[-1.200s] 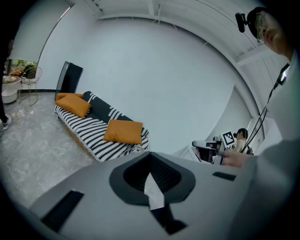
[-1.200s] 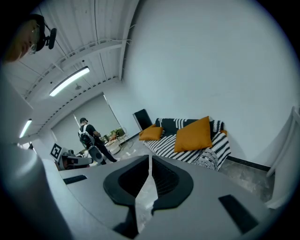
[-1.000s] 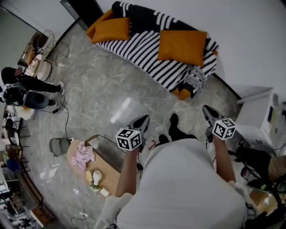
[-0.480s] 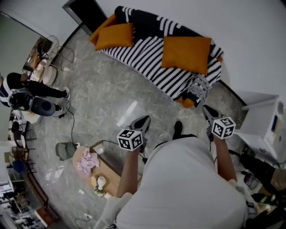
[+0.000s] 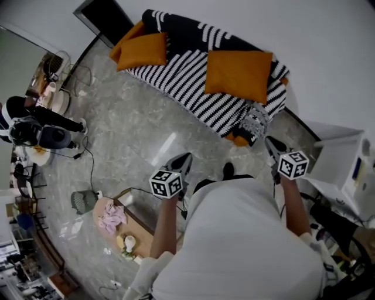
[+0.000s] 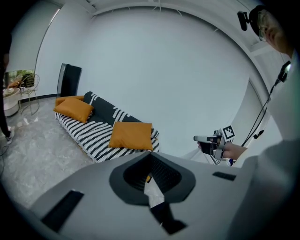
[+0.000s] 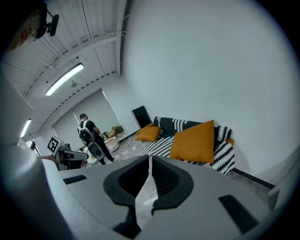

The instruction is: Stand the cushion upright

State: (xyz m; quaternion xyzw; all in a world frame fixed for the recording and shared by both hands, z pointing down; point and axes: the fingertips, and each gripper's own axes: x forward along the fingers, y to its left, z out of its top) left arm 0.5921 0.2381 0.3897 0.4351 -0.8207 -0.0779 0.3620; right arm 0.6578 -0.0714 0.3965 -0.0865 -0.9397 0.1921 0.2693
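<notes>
The room had a grey marbled floor (image 5: 129,123) with a glossy patch of reflected light, and a plain white wall (image 5: 328,47) behind a sofa (image 5: 187,76) draped in a black-and-white striped cover. The cushion (image 5: 237,73), orange, rested on the striped seat toward the sofa's end nearer the right tongs (image 5: 269,142); whether it lay flat or leaned on the backrest could not be told. A second cushion (image 5: 140,50), also orange, sat at the far end, near a dark panel (image 5: 108,14) propped against the wall.

The left tongs (image 5: 186,157) were clenched with nothing between them, and so were the right tongs, both held over bare floor well apart from the sofa. A low wooden bench (image 5: 145,229) with small clutter stood beside the left arm, a white cabinet (image 5: 337,161) at the right, and a person (image 5: 35,126) in dark clothes at the room's far left.
</notes>
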